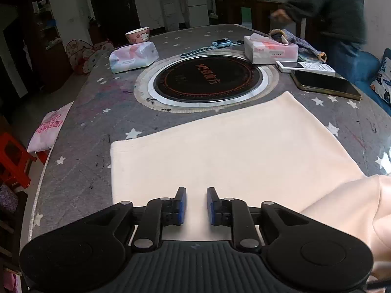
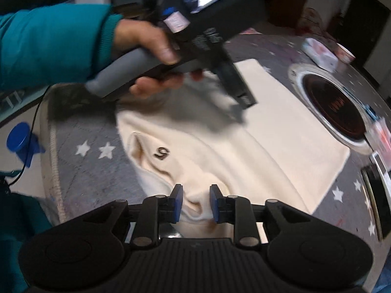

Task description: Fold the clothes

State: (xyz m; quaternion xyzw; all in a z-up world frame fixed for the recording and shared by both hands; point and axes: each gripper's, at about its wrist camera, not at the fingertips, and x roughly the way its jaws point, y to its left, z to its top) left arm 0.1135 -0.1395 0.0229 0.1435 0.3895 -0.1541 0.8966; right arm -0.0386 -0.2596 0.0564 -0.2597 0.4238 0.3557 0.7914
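A cream garment (image 1: 232, 146) lies flat on the grey star-patterned tablecloth, its lower right part raised in a fold (image 1: 354, 207). In the right wrist view the garment (image 2: 281, 131) shows a small dark "G" mark (image 2: 161, 151) near a bunched edge. My left gripper (image 1: 196, 205) is open and empty, just above the garment's near edge. My right gripper (image 2: 194, 202) is open, its fingers on either side of a raised fold of the garment. The left gripper's body (image 2: 215, 24), held by a hand in a teal sleeve, shows blurred above the garment in the right wrist view.
A round black cooktop (image 1: 207, 78) is set in the table's middle. Behind it are tissue packs (image 1: 133, 56), a pink bowl (image 1: 138, 35), a blue watch (image 1: 215, 45), a white remote (image 1: 305, 67) and a dark phone (image 1: 325, 84). A person (image 1: 337, 12) stands at the far right. A red stool (image 1: 12, 161) is at left.
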